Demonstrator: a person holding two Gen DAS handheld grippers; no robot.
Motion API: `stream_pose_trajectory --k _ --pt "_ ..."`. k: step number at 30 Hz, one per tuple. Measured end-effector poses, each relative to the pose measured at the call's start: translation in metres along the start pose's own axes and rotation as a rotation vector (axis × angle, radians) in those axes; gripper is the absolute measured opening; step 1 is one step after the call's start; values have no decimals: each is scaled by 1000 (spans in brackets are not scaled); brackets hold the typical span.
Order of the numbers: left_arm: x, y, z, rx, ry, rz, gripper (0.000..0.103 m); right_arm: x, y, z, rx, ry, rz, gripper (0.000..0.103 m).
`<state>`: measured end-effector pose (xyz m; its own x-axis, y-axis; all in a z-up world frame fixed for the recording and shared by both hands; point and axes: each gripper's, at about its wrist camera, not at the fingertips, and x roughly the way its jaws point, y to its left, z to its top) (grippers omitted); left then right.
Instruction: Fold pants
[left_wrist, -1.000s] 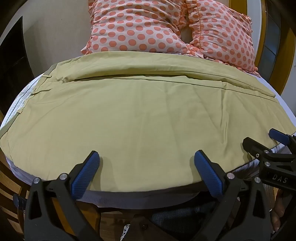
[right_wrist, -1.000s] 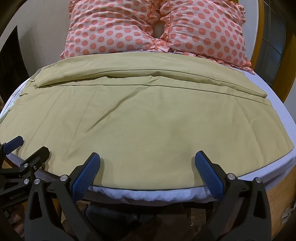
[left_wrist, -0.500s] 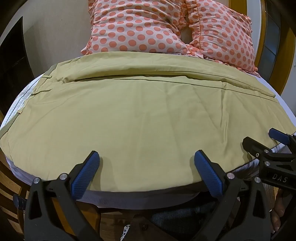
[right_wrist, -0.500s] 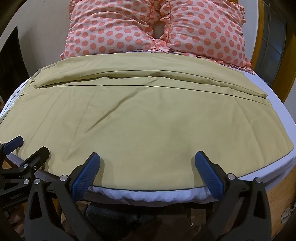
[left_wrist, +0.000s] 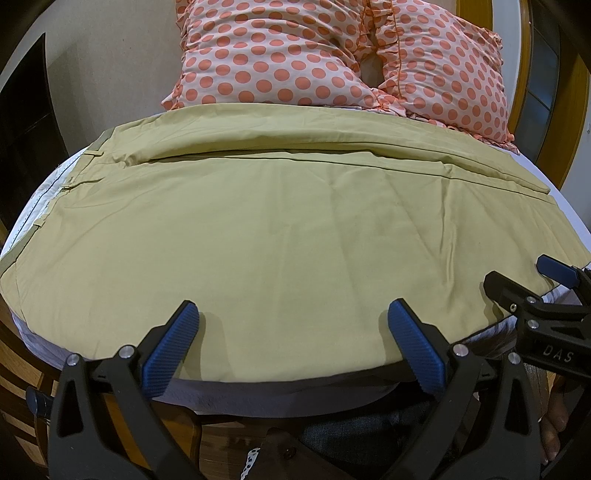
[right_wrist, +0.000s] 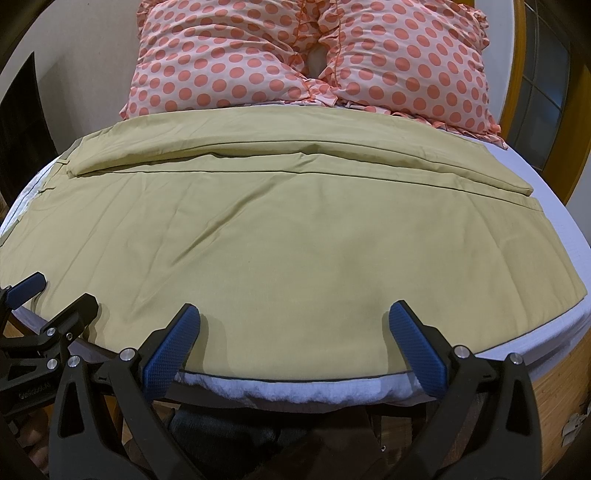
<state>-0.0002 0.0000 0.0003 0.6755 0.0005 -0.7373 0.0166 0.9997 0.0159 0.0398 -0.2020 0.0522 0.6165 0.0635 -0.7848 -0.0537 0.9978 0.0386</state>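
You hold the left gripper (left_wrist: 290, 325) and right gripper (right_wrist: 295, 325) released at the near edge of the flat olive-tan cotton pants (left_wrist: 277, 229), so pinching that edge likely comes next.

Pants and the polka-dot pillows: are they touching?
Touching. The right wrist view shows the pants' far edge lying against the pillows, with no sheet visible between them.

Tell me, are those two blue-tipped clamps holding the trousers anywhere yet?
Nothing is held. The left gripper and right gripper both stand open at the near edge of the pants, with no cloth pinched between their jaws.
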Motion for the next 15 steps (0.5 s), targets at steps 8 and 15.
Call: stream_pose_trajectory --k 8,15 --pt "0 0 0 0 -1 0 101 2 1 -2 0 -1 0 102" --pt "0 0 0 0 -2 0 101 -1 0 0 0 -4 -1 102"
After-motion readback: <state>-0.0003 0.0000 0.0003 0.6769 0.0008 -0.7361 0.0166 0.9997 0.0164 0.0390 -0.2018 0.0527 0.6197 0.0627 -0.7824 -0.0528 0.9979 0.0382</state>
